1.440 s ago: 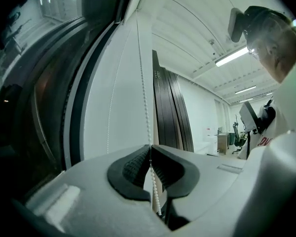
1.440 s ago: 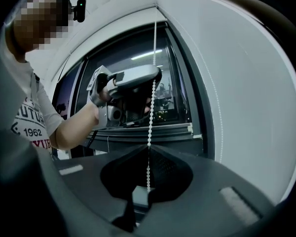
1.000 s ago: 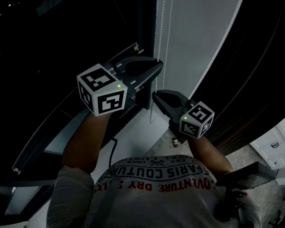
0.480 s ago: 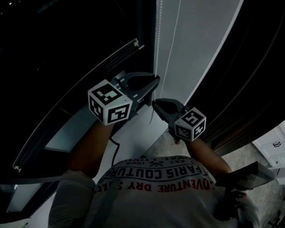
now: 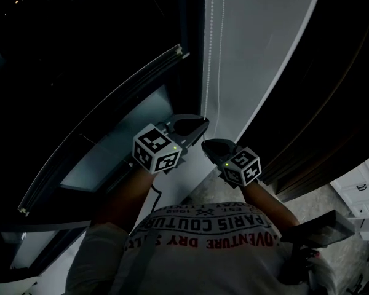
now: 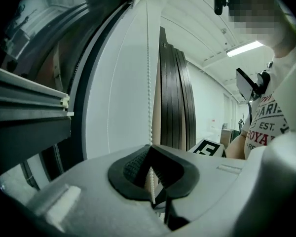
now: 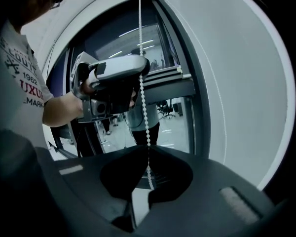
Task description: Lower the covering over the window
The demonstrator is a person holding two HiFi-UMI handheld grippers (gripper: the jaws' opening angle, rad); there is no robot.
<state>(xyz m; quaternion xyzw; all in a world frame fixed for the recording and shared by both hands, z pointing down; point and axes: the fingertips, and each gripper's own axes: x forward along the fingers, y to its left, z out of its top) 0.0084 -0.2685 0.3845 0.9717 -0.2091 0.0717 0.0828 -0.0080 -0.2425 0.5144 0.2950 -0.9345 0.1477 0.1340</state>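
A white bead chain (image 5: 208, 48) hangs in front of a white panel (image 5: 258, 48), beside the dark window glass (image 5: 111, 54). A grey bar with an end cap (image 5: 111, 117) crosses the window. In the head view my left gripper (image 5: 201, 123) sits just above my right gripper (image 5: 205, 144), both on the chain. In the left gripper view the bead chain (image 6: 149, 83) runs down into the shut jaws of my left gripper (image 6: 151, 176). The right gripper view shows the bead chain (image 7: 142, 98) pinched by my right gripper (image 7: 148, 174), with the left gripper (image 7: 113, 80) higher on it.
Dark vertical slats (image 6: 175, 93) stand right of the white panel. A white cabinet with drawers (image 5: 360, 189) is at the lower right on a speckled floor. A second thin cord strand (image 5: 219, 42) runs alongside the chain. The person's printed shirt (image 5: 203, 226) fills the lower head view.
Both grippers have come down the chain toward the person's body, the left one the farther, so they now sit close together. Both stayed shut on the chain.
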